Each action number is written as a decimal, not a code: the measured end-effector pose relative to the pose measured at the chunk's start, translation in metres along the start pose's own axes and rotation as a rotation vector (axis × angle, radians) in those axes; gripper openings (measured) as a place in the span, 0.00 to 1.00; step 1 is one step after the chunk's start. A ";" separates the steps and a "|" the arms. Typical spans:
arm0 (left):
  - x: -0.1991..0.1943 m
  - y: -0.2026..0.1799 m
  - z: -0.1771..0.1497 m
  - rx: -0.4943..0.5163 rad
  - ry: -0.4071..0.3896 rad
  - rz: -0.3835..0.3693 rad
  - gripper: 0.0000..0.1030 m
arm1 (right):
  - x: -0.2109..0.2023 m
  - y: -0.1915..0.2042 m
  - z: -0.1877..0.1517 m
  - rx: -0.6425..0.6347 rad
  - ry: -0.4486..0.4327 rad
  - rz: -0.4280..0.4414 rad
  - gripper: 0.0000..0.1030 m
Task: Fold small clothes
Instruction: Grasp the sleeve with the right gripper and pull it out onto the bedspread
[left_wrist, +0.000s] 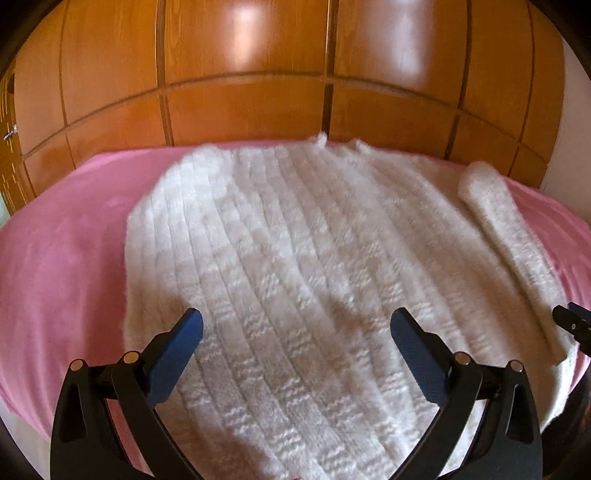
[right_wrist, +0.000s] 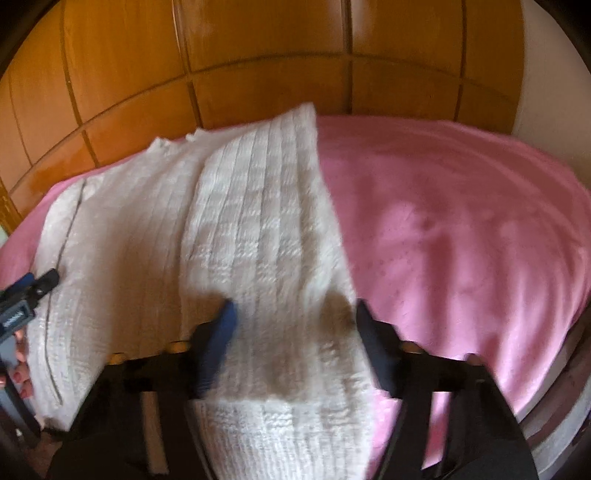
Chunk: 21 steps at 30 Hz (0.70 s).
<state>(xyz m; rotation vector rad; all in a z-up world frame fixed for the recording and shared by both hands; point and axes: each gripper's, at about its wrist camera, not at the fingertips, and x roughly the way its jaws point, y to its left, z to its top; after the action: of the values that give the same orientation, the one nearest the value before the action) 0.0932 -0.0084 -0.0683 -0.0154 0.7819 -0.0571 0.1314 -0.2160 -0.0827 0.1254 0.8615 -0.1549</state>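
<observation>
Between the right gripper (right_wrist: 293, 314), whose fingers (right_wrist: 225, 325) stand half open, lies the folded-in sleeve (right_wrist: 258, 229) of the white knit sweater (left_wrist: 280, 258); whether the pads pinch it I cannot tell. The left gripper (left_wrist: 295, 328) gapes wide over the sweater's body, holding nothing. The knit looks soft, thick, stretchy and fairly light, so it should be gripped by a hem or a doubled edge. It lies flat on a pink bedspread (right_wrist: 461, 221), before a wooden wardrobe (left_wrist: 258, 74).

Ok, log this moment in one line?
stage: folding | sweater: flat on pink cover, sleeve folded in | left claw: open | right claw: open astride sleeve
</observation>
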 end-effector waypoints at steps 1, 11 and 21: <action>0.005 0.001 -0.002 0.000 0.013 0.006 0.98 | 0.002 0.001 -0.001 -0.004 -0.003 0.000 0.49; 0.012 0.003 -0.009 -0.002 0.000 0.015 0.98 | -0.002 -0.016 0.013 -0.020 -0.043 0.017 0.06; 0.012 0.001 -0.011 0.014 0.003 0.020 0.98 | -0.006 -0.090 0.067 -0.040 -0.147 -0.254 0.06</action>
<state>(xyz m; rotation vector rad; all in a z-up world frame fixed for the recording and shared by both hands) 0.0939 -0.0084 -0.0847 0.0058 0.7849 -0.0437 0.1609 -0.3156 -0.0393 -0.0333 0.7310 -0.3798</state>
